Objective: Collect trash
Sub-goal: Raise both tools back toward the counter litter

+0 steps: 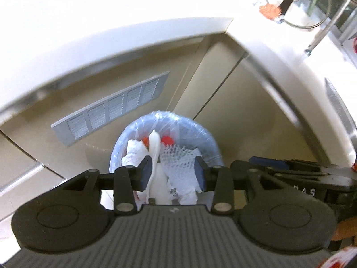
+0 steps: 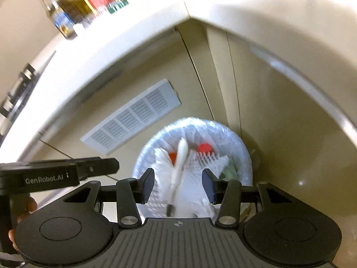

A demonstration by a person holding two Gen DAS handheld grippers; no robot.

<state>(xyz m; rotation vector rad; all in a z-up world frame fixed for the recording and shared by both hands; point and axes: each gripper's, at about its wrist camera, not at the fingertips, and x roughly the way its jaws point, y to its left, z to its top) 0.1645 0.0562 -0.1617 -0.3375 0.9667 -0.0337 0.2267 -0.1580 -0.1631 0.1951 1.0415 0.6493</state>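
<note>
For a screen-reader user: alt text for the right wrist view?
The open right gripper hangs over a lined bin holding white foam netting, tissue and red caps. A vent sits on the cabinet behind.

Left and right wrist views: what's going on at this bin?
A person holds both grippers over a small round bin lined with clear plastic, tucked in the corner under a white countertop. It already holds crumpled white paper, white foam netting and red caps. The left gripper and right gripper are open, gripping nothing.
</note>
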